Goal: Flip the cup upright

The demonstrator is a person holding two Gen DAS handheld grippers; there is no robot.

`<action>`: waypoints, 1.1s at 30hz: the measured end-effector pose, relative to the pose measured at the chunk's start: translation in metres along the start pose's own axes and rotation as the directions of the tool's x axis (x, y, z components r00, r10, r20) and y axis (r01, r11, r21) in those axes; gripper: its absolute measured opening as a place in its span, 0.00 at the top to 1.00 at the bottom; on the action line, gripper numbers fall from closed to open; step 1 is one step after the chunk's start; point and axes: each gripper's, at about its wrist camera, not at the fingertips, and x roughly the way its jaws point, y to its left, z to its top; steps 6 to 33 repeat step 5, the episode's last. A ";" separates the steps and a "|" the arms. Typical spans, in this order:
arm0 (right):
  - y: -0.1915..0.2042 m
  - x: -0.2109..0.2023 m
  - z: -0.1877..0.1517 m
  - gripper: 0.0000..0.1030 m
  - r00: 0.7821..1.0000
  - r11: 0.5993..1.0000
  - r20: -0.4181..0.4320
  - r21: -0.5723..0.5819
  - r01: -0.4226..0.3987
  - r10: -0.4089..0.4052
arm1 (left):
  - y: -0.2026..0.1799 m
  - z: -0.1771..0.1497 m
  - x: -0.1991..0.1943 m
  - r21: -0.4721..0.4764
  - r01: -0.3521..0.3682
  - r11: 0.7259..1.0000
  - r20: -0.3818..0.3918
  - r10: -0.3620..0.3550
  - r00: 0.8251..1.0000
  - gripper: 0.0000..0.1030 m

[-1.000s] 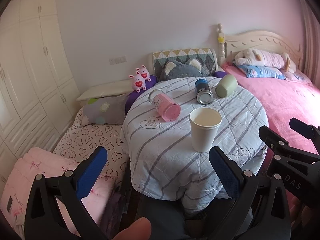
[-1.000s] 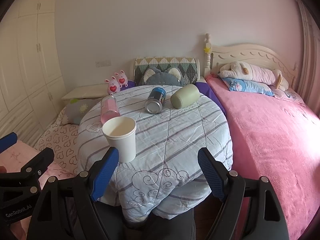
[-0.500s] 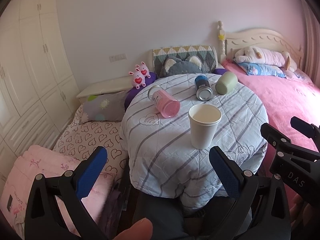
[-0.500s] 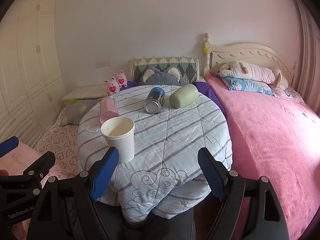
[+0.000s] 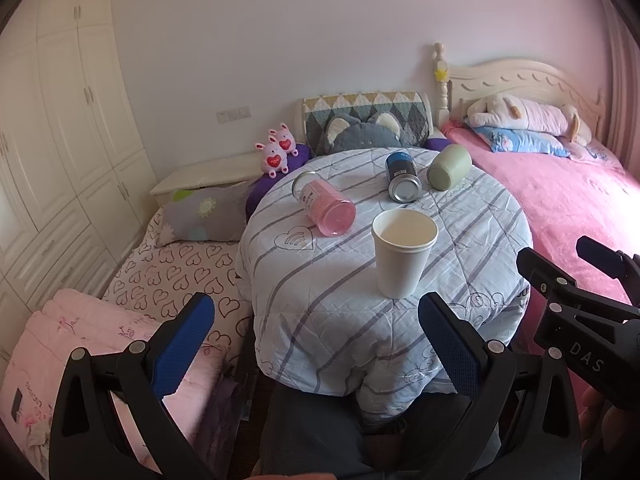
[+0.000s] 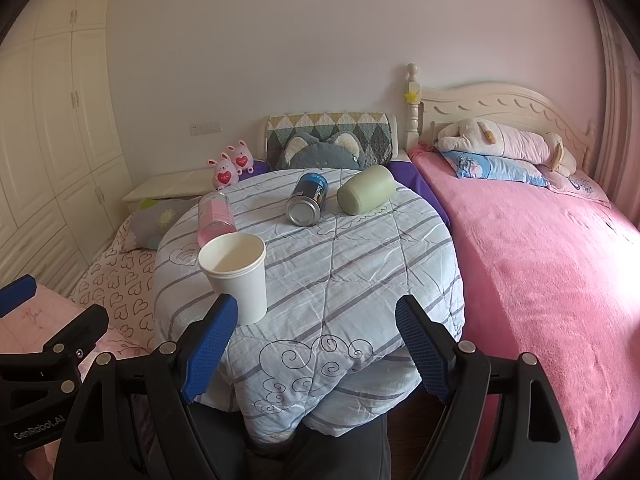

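Quilt-covered table [image 5: 460, 216], pink bed [image 5: 568, 200], wardrobe [image 5: 60, 120]

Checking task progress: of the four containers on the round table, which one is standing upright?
The white paper cup, nearest the grippers, stands with its open mouth up. The pink bottle, blue can and green cup all lie on their sides.

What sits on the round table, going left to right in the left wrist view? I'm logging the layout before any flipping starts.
Pink bottle lying down → white paper cup upright → blue can on its side → green cup on its side.
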 end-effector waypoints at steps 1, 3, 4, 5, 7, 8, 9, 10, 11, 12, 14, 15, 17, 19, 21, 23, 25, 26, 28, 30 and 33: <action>0.000 0.000 0.000 0.20 1.000 1.000 0.000 0.000 0.001 -0.001 | 0.000 0.000 0.000 -0.002 0.004 1.000 0.001 -0.004 1.000 0.00; 0.000 0.000 0.000 0.20 1.000 1.000 -0.001 0.000 0.000 0.000 | 0.000 -0.001 -0.001 -0.005 0.012 1.000 0.002 -0.012 1.000 0.00; 0.000 0.000 0.000 0.20 1.000 1.000 0.000 0.000 0.000 0.000 | -0.001 -0.001 -0.001 -0.005 0.015 1.000 0.000 -0.015 1.000 0.00; 0.000 0.000 0.000 0.20 1.000 1.000 0.000 0.000 0.002 -0.002 | -0.001 0.000 0.000 -0.004 0.019 1.000 -0.003 -0.019 1.000 0.00; 0.000 0.000 0.000 0.20 1.000 1.000 0.000 0.000 0.002 -0.002 | -0.001 0.000 0.000 -0.004 0.019 1.000 -0.003 -0.019 1.000 0.00; 0.000 0.000 0.000 0.20 1.000 1.000 0.000 0.000 0.002 -0.002 | -0.001 0.000 0.000 -0.004 0.019 1.000 -0.003 -0.019 1.000 0.00; 0.000 0.000 0.000 0.20 1.000 1.000 0.000 0.000 0.002 -0.002 | -0.001 0.000 0.000 -0.004 0.019 1.000 -0.003 -0.019 1.000 0.00; 0.000 0.000 0.000 0.20 1.000 1.000 0.000 0.000 0.002 -0.002 | -0.001 0.000 0.000 -0.004 0.019 1.000 -0.003 -0.019 1.000 0.00; 0.000 0.000 0.000 0.20 1.000 1.000 0.000 0.000 0.002 -0.002 | -0.001 0.000 0.000 -0.004 0.019 1.000 -0.003 -0.019 1.000 0.00; 0.000 0.000 0.000 0.20 1.000 1.000 0.000 0.000 0.002 -0.002 | -0.001 0.000 0.000 -0.004 0.019 1.000 -0.003 -0.019 1.000 0.00; 0.000 0.000 0.000 0.20 1.000 1.000 0.000 0.000 0.002 -0.002 | -0.001 0.000 0.000 -0.004 0.019 1.000 -0.003 -0.019 1.000 0.00; 0.000 0.000 0.000 0.20 1.000 1.000 0.000 0.000 0.002 -0.002 | -0.001 0.000 0.000 -0.004 0.019 1.000 -0.003 -0.019 1.000 0.00; 0.000 0.000 0.000 0.20 1.000 1.000 0.000 0.000 0.002 -0.002 | -0.001 0.000 0.000 -0.004 0.019 1.000 -0.003 -0.019 1.000 0.00; 0.000 0.000 0.000 0.20 1.000 1.000 0.000 0.000 0.002 -0.002 | -0.001 0.000 0.000 -0.004 0.019 1.000 -0.003 -0.019 1.000 0.00; 0.000 0.000 0.000 0.20 1.000 1.000 0.000 0.000 0.002 -0.002 | -0.001 0.000 0.000 -0.004 0.019 1.000 -0.003 -0.019 1.000 0.00; 0.000 0.000 0.000 0.20 1.000 1.000 0.000 0.000 0.002 -0.002 | -0.001 0.000 0.000 -0.004 0.019 1.000 -0.003 -0.019 1.000 0.00; 0.000 0.000 0.000 0.20 1.000 1.000 0.000 0.000 0.002 -0.002 | -0.001 0.000 0.000 -0.004 0.019 1.000 -0.003 -0.019 1.000 0.00; 0.000 0.000 0.000 0.20 1.000 1.000 0.000 0.000 0.002 -0.002 | -0.001 0.000 0.000 -0.004 0.019 1.000 -0.003 -0.019 1.000 0.00; 0.000 0.000 0.000 0.20 1.000 1.000 0.000 0.000 0.002 -0.002 | -0.001 0.000 0.000 -0.004 0.019 1.000 -0.003 -0.019 1.000 0.00; 0.000 0.000 0.000 0.20 1.000 1.000 0.000 0.000 0.002 -0.002 | -0.001 0.000 0.000 -0.004 0.019 1.000 -0.003 -0.019 1.000 0.00; 0.000 0.000 0.000 0.20 1.000 1.000 0.000 0.000 0.002 -0.002 | -0.001 0.000 0.000 -0.004 0.019 1.000 -0.003 -0.019 1.000 0.00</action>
